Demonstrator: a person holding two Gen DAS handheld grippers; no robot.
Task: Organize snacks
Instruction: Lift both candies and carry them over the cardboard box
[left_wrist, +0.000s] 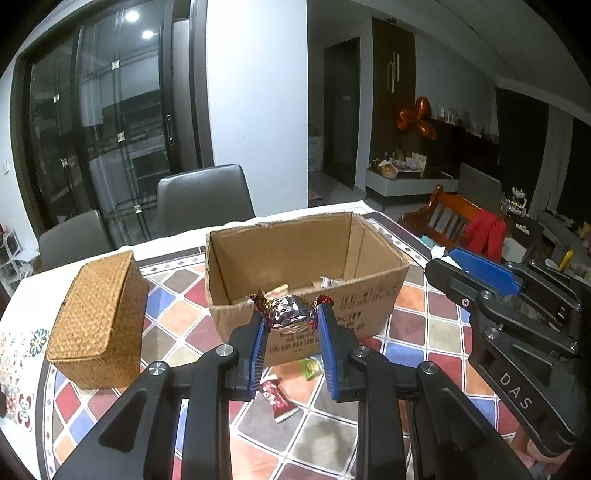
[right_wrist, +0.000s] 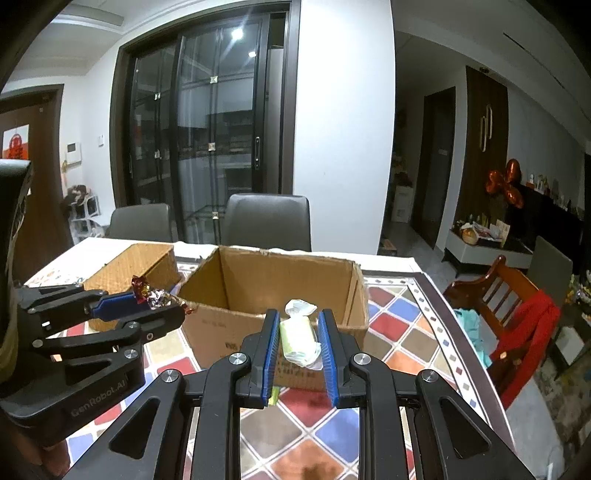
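- left gripper (left_wrist: 290, 314) clamped on a foil-wrapped candy (left_wrist: 290, 313), silver body, dark red twisted ends sticking out past both blue pads; candy held in the air, just in front of the near wall of the cardboard box (left_wrist: 306, 273)
- right gripper (right_wrist: 297, 325) clamped on a pale green wrapped candy (right_wrist: 298, 338), its white twisted end poking up above the fingertips; also held in front of the box's near wall
- in the left wrist view the right gripper sits at the right edge, beside the box
- cardboard box open-topped, on the tiled-pattern tablecloth (left_wrist: 436, 332); a few wrapped snacks lie on its floor, incl. a silver wrapper (left_wrist: 328, 282)
- woven lidded basket (left_wrist: 99, 321) left of the box, lid on, apart from the box
- on the cloth below the left gripper: red snack packet (left_wrist: 275, 397) and green candy (left_wrist: 310, 367), both loose, near the box front
- grey chairs (left_wrist: 205, 197) behind the table
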